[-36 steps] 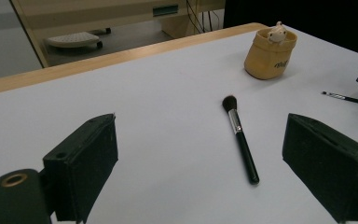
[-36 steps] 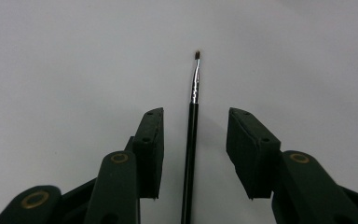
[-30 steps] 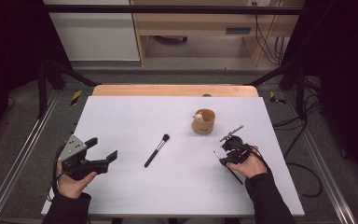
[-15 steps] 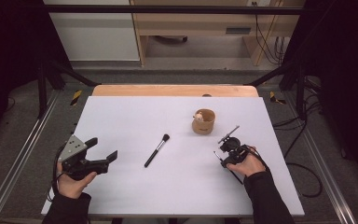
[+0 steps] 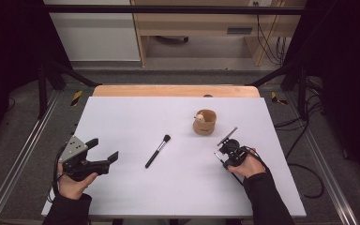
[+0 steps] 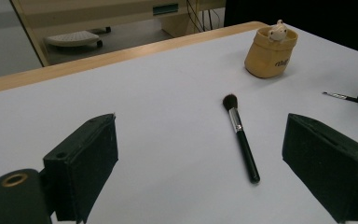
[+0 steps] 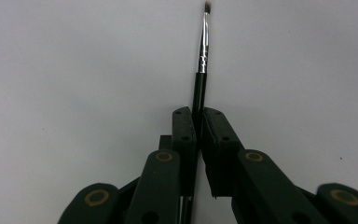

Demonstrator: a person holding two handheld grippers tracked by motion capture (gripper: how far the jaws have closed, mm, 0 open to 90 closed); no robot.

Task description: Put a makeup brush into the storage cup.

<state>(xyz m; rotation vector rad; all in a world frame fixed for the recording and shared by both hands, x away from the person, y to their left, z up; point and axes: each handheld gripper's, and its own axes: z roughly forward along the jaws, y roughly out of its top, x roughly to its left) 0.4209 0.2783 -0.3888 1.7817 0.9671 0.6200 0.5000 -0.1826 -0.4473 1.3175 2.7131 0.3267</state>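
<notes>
My right gripper (image 7: 198, 122) rests low over the white table at its right side, and its jaws have just been closing. They now stand shut on the black handle of a thin brush (image 7: 203, 51), whose silver ferrule and small tip stick out ahead. From above, that gripper (image 5: 225, 157) sits in the person's right hand with the thin brush (image 5: 217, 157) at its front. My left gripper (image 5: 104, 148) is held open at the left with nothing between its jaws. A larger black makeup brush (image 5: 158, 151) lies in the middle of the table; it also lies ahead between the left jaws (image 6: 240, 137).
A tan cup (image 5: 205, 122) with a small pale figure in it stands behind the right gripper, and it is at the far right (image 6: 270, 52) from the left gripper. The white table (image 5: 136, 117) has a wooden strip along its far edge. Cables trail on the floor at the right.
The right gripper's jaws have drawn together on the thin brush. Neither hand has shifted much, and the makeup brush and cup lie as before.
</notes>
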